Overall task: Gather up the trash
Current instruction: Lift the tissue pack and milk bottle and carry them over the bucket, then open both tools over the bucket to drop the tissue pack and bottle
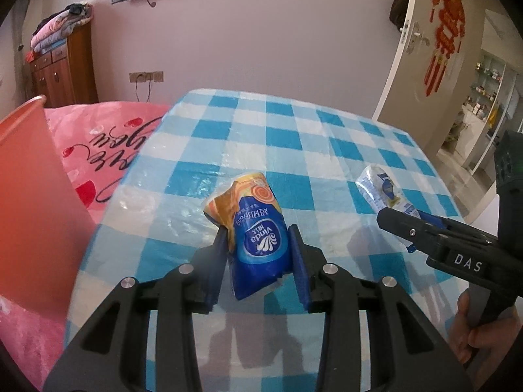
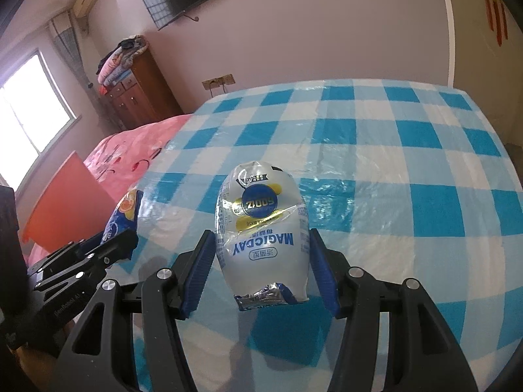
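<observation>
So, halfway-ish update on the trash run. My left gripper (image 1: 258,248) is clamped on a crumpled blue and orange plastic tissue wrapper (image 1: 253,228), dead centre of the left wrist view, with both blue pads squeezing its sides and the wrapper looking lifted clear of the tabletop. My right gripper (image 2: 261,261) is grasping a crinkled white plastic pouch with a blue round label (image 2: 261,225), centre of the right wrist view, pads pressed on both flanks. You can see that same pouch at the right edge of the left view, sticking out of the other jaws.

Both bits of trash are off the blue and white checked plastic tablecloth (image 1: 310,137), which from what I can see has nothing else lying on it. So the picking-up part looks done, at least for whatever the cameras catch.

What's left, I reckon, is the dumping. There's an orange-red plastic bin (image 1: 29,196) at the left edge of the left view, beside the table and in front of the pink bedspread (image 1: 108,143); I'm guessing that's where both go. Neither piece is over it yet. The wrapper is nearer to it than the pouch, so it probably goes in first.
</observation>
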`<action>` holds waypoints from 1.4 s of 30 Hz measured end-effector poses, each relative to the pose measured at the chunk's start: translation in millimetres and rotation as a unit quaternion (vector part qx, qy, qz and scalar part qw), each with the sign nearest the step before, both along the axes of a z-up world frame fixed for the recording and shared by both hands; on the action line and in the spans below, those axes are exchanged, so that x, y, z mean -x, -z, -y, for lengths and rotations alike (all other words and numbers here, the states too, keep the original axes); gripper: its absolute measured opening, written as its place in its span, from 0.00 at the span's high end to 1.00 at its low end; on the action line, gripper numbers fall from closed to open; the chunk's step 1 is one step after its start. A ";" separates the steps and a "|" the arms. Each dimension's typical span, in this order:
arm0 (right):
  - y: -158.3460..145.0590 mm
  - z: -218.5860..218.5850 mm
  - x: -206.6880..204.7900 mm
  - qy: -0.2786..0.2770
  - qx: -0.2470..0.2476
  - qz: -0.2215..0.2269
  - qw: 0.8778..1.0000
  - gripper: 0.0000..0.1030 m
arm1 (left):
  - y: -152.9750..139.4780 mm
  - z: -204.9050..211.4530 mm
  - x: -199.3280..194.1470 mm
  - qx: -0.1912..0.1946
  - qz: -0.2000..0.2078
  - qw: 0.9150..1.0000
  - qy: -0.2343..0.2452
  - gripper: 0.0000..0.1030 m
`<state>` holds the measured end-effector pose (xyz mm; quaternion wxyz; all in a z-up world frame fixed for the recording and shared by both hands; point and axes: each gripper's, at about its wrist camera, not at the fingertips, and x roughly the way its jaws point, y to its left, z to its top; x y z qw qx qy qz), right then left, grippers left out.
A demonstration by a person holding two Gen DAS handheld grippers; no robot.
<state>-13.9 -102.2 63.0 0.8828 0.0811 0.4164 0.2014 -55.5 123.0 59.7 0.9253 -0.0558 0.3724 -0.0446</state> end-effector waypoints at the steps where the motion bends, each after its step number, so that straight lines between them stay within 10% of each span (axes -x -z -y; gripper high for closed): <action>1: -3.4 -2.3 2.1 -0.002 0.000 0.003 1.000 0.44 | -3.6 -1.8 3.9 0.001 0.004 1.000 0.001 0.63; 26: -111.8 -178.5 28.4 -0.182 0.002 0.075 0.981 0.44 | -104.0 -138.7 79.1 0.020 0.128 0.986 -0.104 0.63; 42: -125.0 -302.6 19.9 -0.278 0.009 0.079 0.957 0.44 | -83.8 -234.4 75.3 0.019 0.101 0.972 -0.213 0.63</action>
